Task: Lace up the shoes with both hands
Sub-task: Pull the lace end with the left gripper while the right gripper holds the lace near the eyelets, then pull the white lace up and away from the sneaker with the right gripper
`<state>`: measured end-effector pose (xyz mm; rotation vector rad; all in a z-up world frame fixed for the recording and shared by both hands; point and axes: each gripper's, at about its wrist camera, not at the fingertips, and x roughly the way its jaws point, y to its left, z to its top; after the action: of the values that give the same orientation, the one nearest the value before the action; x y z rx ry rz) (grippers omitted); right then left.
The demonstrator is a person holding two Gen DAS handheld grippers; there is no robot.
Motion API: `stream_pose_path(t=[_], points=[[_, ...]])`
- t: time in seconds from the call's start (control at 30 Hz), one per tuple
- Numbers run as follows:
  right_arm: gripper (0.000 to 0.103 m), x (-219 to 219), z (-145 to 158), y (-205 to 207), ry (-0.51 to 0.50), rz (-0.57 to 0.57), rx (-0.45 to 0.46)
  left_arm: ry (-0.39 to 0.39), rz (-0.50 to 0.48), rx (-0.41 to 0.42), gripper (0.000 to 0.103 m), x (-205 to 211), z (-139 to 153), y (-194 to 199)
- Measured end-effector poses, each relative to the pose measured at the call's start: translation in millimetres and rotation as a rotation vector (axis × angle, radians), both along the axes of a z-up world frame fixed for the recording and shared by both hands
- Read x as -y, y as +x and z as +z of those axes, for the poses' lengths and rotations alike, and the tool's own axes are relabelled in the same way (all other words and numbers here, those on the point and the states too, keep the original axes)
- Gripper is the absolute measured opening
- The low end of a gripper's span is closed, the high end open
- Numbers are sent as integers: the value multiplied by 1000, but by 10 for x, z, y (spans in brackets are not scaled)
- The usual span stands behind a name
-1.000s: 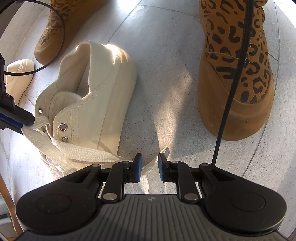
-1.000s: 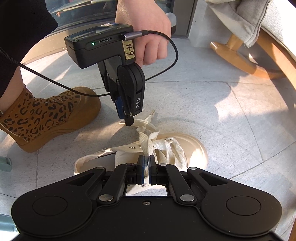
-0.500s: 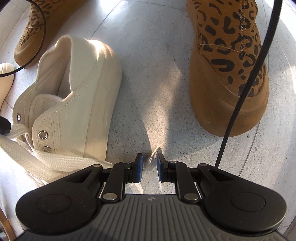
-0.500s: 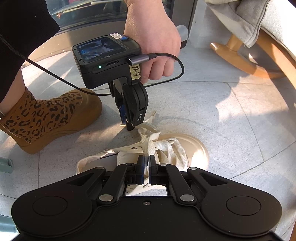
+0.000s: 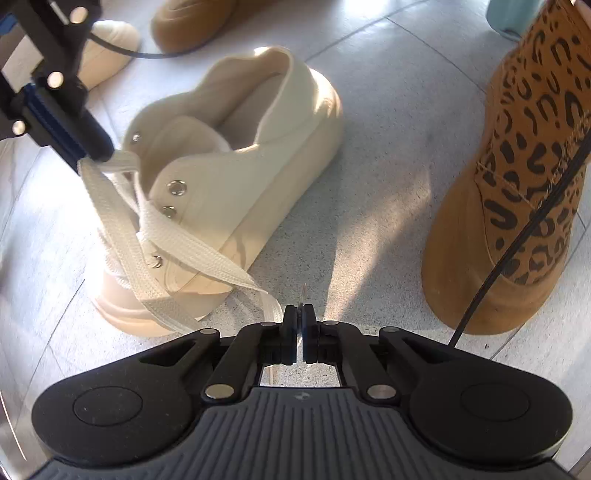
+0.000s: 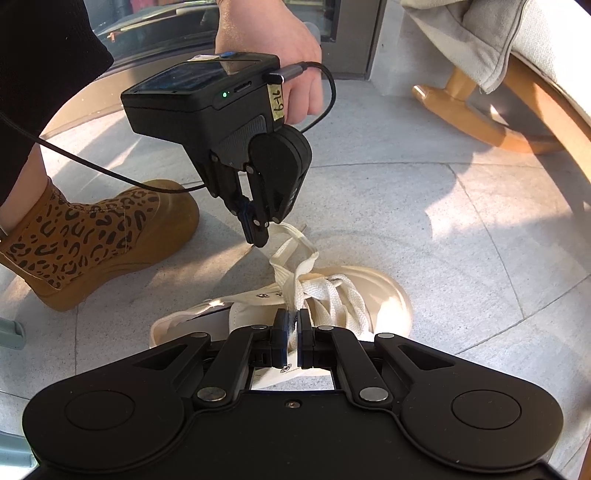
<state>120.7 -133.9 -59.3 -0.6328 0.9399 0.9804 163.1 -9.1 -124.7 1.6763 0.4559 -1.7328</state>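
A cream high-top shoe (image 5: 240, 177) lies on its side on the grey stone floor, also in the right wrist view (image 6: 369, 295). One flat cream lace (image 5: 207, 254) runs from its eyelets down to my left gripper (image 5: 299, 321), whose jaws are closing tight on the lace end; the tip pokes out above the pads. In the right wrist view a hand holds that left gripper (image 6: 258, 236) just above the shoe. My right gripper (image 6: 291, 325) is shut on the other lace strand over the tongue. In the left wrist view the right gripper (image 5: 92, 151) pinches that strand.
The person's leopard-print boots stand close by, one to the right of the shoe (image 5: 517, 221) and one beyond it (image 5: 192, 18). A black cable (image 5: 517, 236) hangs across the boot. A second cream shoe (image 5: 110, 40) lies behind. A wooden rocking-chair runner (image 6: 480, 114) is farther off.
The left gripper's jaws went from apart to shut on the lace end, and it rolled and rose a little, drawing the lace out. The right gripper kept still.
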Motion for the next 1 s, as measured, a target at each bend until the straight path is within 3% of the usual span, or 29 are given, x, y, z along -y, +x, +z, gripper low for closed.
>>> stream_pose_path(t=[0.1, 0.2, 0.37, 0.53, 0.7, 0.83, 1.0], points=[[3, 21, -37, 55, -18, -49, 5, -58, 170, -21, 1, 36, 162, 58], [3, 21, -76, 123, -47, -96, 14, -89, 322, -50, 1, -50, 190, -315], [11, 58, 19, 163, 0, -114, 17, -112, 548, -68, 1, -40, 101, -231], [16, 48, 113, 85, 93, 3, -17, -159, 736, -47, 1, -135, 192, -137], [16, -125, -74, 93, 19, -7, -51, -187, 789, -32, 1, -133, 299, -72], [16, -195, -191, 60, -79, 38, -5, -199, 783, -27, 1, -110, 419, -64], [14, -237, -295, 11, -97, 94, 15, -225, 805, -25, 1, -105, 527, -26]])
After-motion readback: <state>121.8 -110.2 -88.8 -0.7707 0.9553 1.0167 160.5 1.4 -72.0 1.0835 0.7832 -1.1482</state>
